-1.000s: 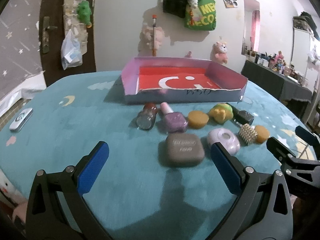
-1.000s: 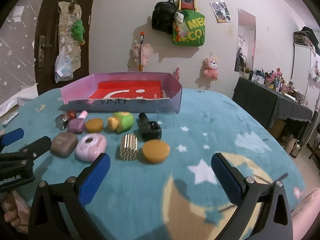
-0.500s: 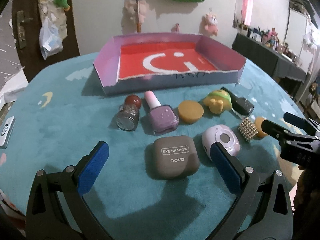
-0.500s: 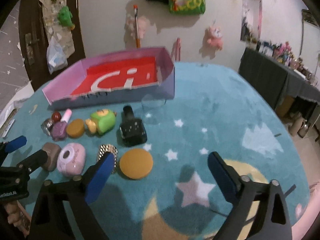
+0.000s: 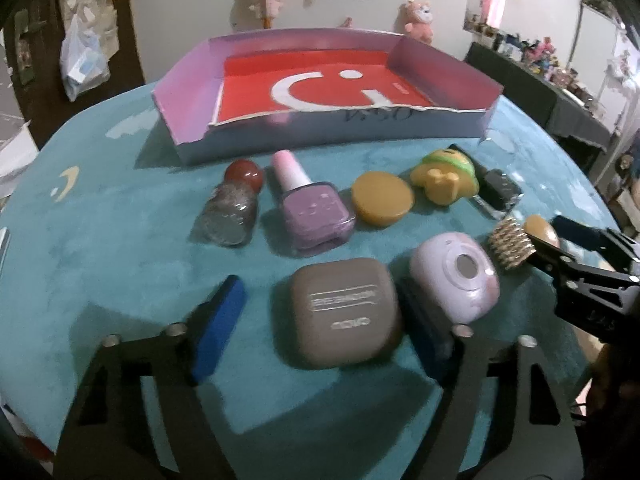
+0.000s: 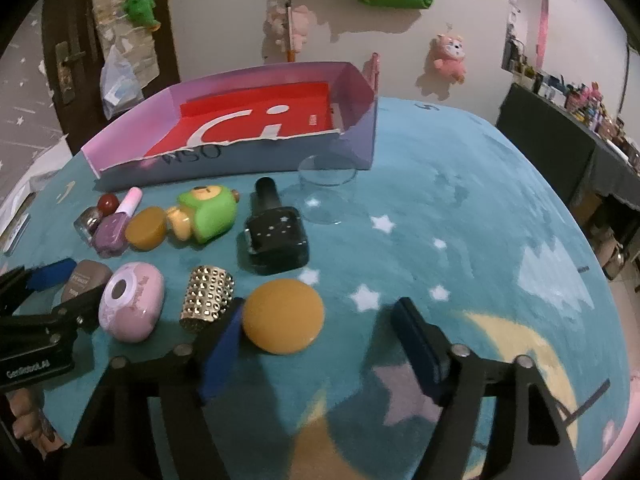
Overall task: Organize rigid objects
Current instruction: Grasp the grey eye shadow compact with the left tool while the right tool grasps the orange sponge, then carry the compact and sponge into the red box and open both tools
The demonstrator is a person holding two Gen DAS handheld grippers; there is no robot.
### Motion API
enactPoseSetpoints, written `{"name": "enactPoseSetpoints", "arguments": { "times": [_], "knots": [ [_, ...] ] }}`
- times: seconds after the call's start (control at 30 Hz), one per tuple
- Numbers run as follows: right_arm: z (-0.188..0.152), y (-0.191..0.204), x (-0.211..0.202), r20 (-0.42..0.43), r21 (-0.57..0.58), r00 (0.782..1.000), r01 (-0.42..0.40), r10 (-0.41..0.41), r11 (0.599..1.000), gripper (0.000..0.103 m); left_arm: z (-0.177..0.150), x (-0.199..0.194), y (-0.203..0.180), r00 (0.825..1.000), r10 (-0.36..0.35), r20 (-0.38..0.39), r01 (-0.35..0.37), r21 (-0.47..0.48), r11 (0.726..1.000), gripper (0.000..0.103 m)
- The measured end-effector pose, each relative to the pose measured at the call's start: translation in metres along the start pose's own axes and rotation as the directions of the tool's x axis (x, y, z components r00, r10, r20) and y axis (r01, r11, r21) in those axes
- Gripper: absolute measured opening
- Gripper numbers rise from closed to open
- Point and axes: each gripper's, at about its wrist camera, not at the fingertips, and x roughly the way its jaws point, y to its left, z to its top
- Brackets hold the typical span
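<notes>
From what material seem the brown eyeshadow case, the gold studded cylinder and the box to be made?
The brown eyeshadow case looks like matte plastic: smooth, rounded, dull sheen. The gold studded cylinder seems to be shiny metal or metallized plastic, since its studs glint. The box looks like printed cardboard, with a torn, ragged front edge.

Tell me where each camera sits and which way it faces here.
Left wrist: on the left tongs, facing down and forward over the brown eyeshadow case toward the open box; own blue fingers show, plus the right tongs.
Right wrist: on the right tongs, facing the orange disc; the left tongs show.
Shared: box, case, pink camera-shaped item.
</notes>
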Motion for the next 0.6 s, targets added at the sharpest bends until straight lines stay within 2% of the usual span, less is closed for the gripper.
{"name": "enactPoseSetpoints", "arguments": {
  "times": [0.03,0.07,0.13,0.33,0.6],
  "knots": [
    [0.000,0.002,-0.001,0.005,-0.011,1.000,-0.005,0.005,1.000,0.059,0.001,0.000,-0.001,1.000,-0.002,0.002,0.002,0.004,1.000,0.056],
    [0.000,0.003,-0.001,0.007,-0.018,1.000,-0.008,0.008,1.000,0.056,0.001,0.000,-0.002,1.000,-0.002,0.005,0.002,0.011,1.000,0.054],
    [0.001,0.005,-0.003,0.011,-0.027,1.000,-0.024,0.025,0.999,0.040,0.002,0.000,-0.002,1.000,-0.008,0.006,0.008,0.009,1.000,0.054],
    [0.004,0.004,-0.011,0.030,-0.026,0.999,-0.045,0.045,0.999,0.040,0.004,-0.005,0.000,0.999,-0.041,0.009,0.041,-0.002,0.999,0.054],
    [0.006,0.005,-0.012,0.034,-0.030,0.998,-0.046,0.047,0.999,0.040,0.004,-0.006,-0.001,0.999,-0.047,0.014,0.047,0.001,0.999,0.054]
  ]
}}
